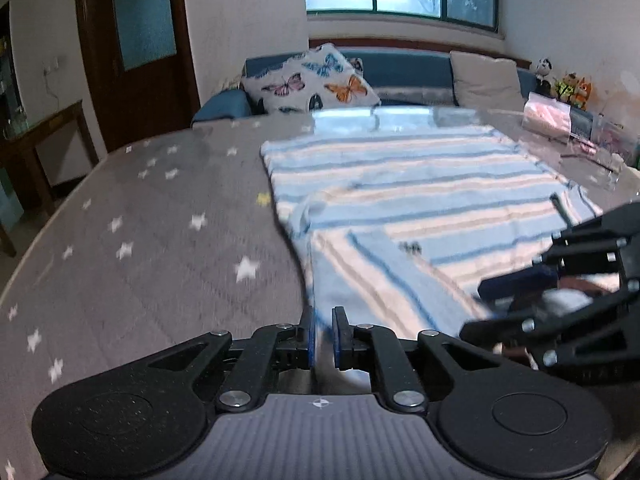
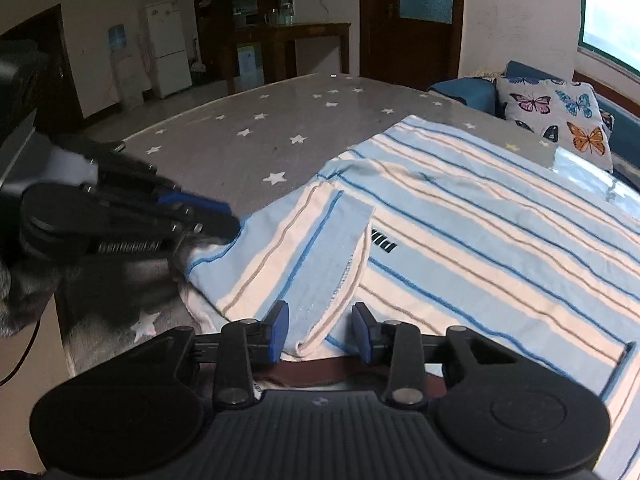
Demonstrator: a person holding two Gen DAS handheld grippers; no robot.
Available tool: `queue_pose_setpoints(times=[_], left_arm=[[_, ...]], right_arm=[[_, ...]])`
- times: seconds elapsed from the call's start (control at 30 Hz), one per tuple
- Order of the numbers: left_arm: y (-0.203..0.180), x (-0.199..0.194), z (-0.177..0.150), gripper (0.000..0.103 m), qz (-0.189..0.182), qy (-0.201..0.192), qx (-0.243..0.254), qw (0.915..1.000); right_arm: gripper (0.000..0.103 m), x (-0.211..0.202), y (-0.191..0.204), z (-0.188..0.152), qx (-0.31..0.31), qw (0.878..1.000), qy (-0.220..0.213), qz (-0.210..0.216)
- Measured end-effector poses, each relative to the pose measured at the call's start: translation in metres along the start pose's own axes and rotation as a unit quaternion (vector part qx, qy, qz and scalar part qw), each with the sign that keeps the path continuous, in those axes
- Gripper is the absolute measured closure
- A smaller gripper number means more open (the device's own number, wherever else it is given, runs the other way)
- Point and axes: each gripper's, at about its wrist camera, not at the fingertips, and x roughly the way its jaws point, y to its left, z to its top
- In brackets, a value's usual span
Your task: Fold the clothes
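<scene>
A light blue and white striped garment (image 1: 420, 184) (image 2: 480, 232) lies flat on a grey star-print tablecloth (image 1: 140, 240) (image 2: 260, 144). One sleeve (image 2: 304, 256) is folded in over the body. My left gripper (image 1: 323, 334) (image 2: 234, 222) is at the garment's near left edge. Its pads stand a narrow gap apart with the cloth's edge running between them. My right gripper (image 2: 320, 332) (image 1: 476, 308) is over the sleeve's end near the table's front edge. Its pads are wider apart, and the sleeve's folded end lies between them without touching either.
A blue sofa (image 1: 400, 68) with a butterfly cushion (image 1: 312, 80) (image 2: 556, 116) stands past the table's far edge. A pink bag (image 1: 546, 116) and clear items sit at the table's far right. Also in view are a dark wooden door (image 1: 136, 48), a side table (image 2: 288, 40) and a fridge (image 2: 168, 48).
</scene>
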Motion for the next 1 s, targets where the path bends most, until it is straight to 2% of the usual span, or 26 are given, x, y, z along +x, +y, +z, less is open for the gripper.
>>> queue_pose_setpoints(times=[0.13, 0.27, 0.37, 0.53, 0.67, 0.8, 1.0], left_arm=[[-0.004, 0.012, 0.02, 0.092, 0.0, -0.011, 0.007, 0.9999], [-0.012, 0.029, 0.032, 0.092, -0.009, -0.008, 0.024, 0.9997], [-0.018, 0.038, 0.033, 0.091, -0.008, 0.001, 0.031, 0.9995], [-0.021, 0.048, 0.03, 0.091, -0.009, 0.009, 0.036, 0.9993], [-0.023, 0.044, 0.024, 0.08, -0.005, 0.009, 0.047, 0.9989], [-0.028, 0.027, 0.012, 0.071, -0.013, -0.001, 0.055, 0.9984], [-0.044, 0.001, -0.014, 0.06, -0.03, -0.016, 0.079, 0.9963]], right_arm=[[0.069, -0.01, -0.005, 0.003, 0.003, 1.0, -0.011, -0.006], [0.069, -0.01, -0.006, -0.003, -0.008, 1.0, 0.008, -0.011], [0.069, -0.012, -0.007, -0.007, -0.01, 1.0, 0.011, -0.018], [0.069, -0.018, -0.009, 0.0, 0.004, 1.0, -0.013, -0.012], [0.069, -0.006, 0.002, -0.005, -0.021, 1.0, 0.008, -0.004], [0.068, -0.017, -0.001, -0.009, -0.02, 1.0, -0.002, -0.008], [0.068, -0.046, -0.021, -0.019, 0.003, 0.999, -0.013, -0.051]])
